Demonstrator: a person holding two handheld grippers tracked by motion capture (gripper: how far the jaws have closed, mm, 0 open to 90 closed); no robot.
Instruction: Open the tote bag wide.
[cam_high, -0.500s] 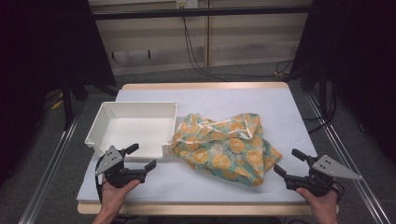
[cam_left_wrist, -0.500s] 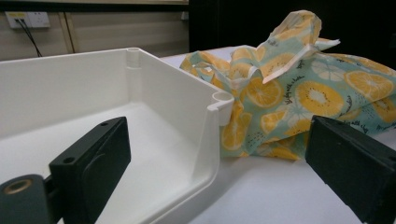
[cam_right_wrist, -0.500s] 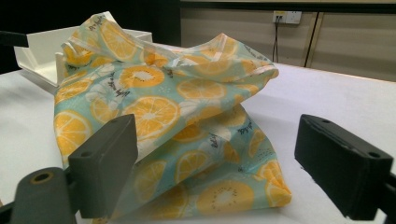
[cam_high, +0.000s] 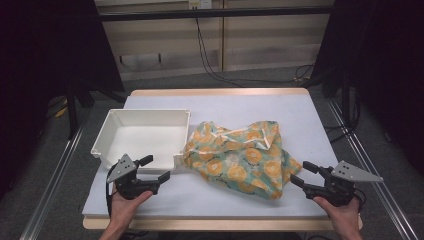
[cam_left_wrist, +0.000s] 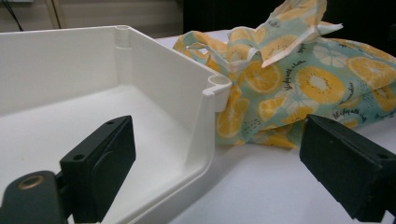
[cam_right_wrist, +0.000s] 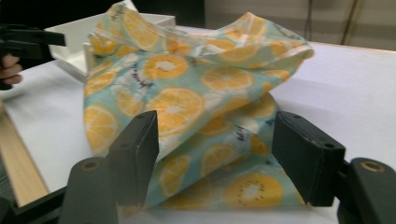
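A crumpled teal cloth with an orange-slice print (cam_high: 240, 157) lies on the white table, its left edge against a white tray (cam_high: 107, 131). My left gripper (cam_high: 156, 168) is open near the tray's front right corner, pointing right toward the cloth. In the left gripper view, the tray's corner (cam_left_wrist: 217, 86) and the cloth (cam_left_wrist: 303, 79) lie ahead of the open left gripper (cam_left_wrist: 219, 144). My right gripper (cam_high: 301, 173) is open just right of the cloth's near right edge. In the right gripper view, the cloth (cam_right_wrist: 187, 93) bulges between the wide-apart jaws of the right gripper (cam_right_wrist: 219, 135), and nothing is pinched.
The table's wooden front edge (cam_high: 220, 222) runs just under both hands. Bare white table surface (cam_high: 250, 107) stretches behind the cloth. Metal rails (cam_high: 372, 165) flank the table, and cables (cam_high: 210, 55) lie on the floor beyond it.
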